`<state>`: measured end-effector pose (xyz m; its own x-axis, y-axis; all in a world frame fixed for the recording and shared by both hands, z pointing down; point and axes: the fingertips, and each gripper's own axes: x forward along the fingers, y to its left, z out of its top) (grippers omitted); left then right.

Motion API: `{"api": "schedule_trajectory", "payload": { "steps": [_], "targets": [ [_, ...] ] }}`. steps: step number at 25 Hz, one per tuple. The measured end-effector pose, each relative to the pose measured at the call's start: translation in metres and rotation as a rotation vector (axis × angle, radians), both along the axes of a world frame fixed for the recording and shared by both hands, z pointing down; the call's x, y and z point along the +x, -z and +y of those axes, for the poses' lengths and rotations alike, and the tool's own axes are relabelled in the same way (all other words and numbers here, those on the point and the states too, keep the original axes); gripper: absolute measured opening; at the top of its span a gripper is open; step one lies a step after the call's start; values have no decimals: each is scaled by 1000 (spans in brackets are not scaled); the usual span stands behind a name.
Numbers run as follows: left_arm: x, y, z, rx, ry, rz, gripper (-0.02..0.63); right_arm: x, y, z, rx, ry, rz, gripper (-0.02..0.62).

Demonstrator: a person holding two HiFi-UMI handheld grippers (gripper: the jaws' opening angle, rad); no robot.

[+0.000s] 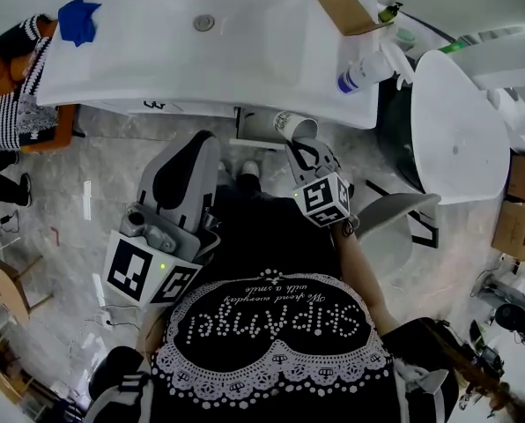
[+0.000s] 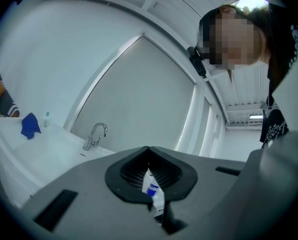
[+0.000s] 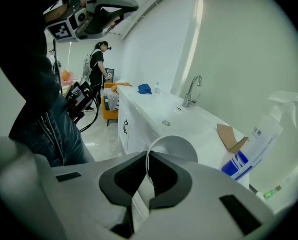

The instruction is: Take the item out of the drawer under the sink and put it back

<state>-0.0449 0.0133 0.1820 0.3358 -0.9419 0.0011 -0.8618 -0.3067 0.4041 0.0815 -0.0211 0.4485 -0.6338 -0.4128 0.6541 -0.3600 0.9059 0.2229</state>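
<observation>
With my right hand-held gripper (image 1: 299,148) pinching the paper cup (image 1: 296,126) by its rim and my left hand-held gripper (image 1: 201,144) closed empty, taking out looked done; putting back remained.

A: What's on your sink counter (image 1: 245,60)?
B: Blue cloth (image 1: 77,20) at your left end. Cardboard piece (image 1: 340,3) at the right back, spray bottle (image 1: 368,70) at the right front edge.
</observation>
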Motion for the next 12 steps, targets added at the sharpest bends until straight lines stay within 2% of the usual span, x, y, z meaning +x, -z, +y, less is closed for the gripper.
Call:
{"api": "schedule_trajectory", "payload": {
  "steps": [5, 12],
  "targets": [
    [-3, -3, -2, 3, 6, -59, 5, -4, 14, 0, -8, -22, -54, 26],
    [-2, -9, 1, -6, 8, -76, 5, -7, 41, -10, 16, -60, -142, 26]
  ]
}}
